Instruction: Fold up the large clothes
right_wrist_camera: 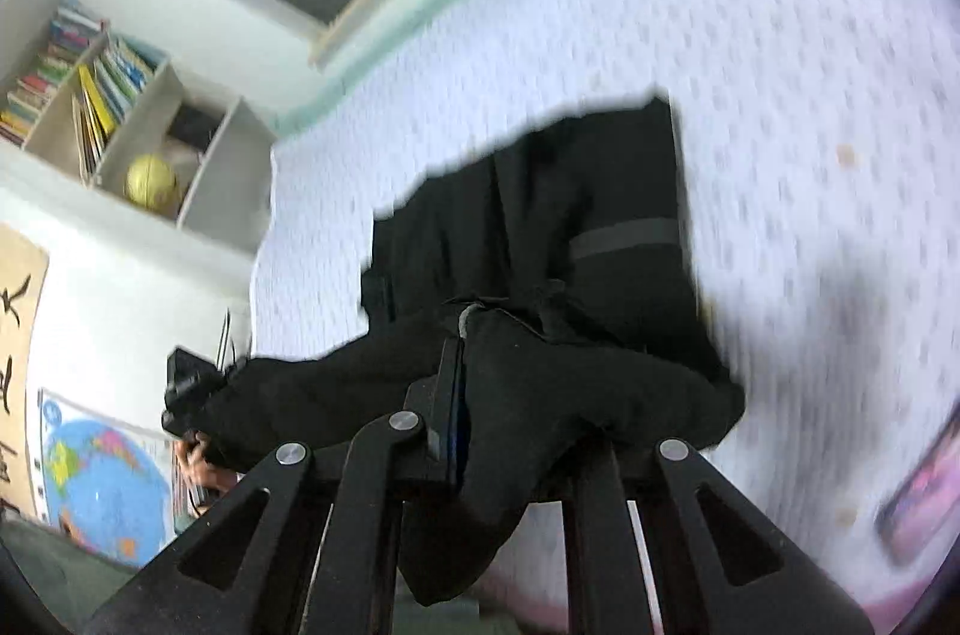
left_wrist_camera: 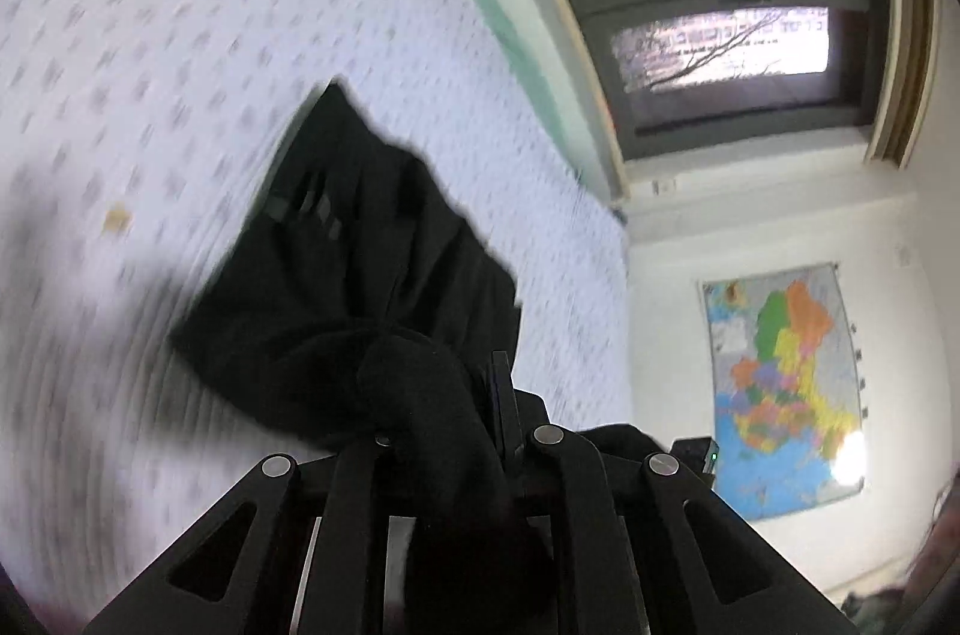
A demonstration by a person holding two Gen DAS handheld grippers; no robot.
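Left wrist: tongs [left_wrist_camera: 474, 395] pinch limp black garment [left_wrist_camera: 360, 239] (creased) — dotted bedsheet [left_wrist_camera: 150, 65].

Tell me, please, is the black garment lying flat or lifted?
Partly lifted: both grippers clamp the black garment; its far end rests on the bed.

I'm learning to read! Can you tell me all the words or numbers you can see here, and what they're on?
No text can be read here.
Wall map: any print too small and blurred.
World map poster: labels too small.
Tan scroll: big black brush characters, cut off at the edge, not readable.
Book spines: too small and blurred.
Black garment: no label visible.
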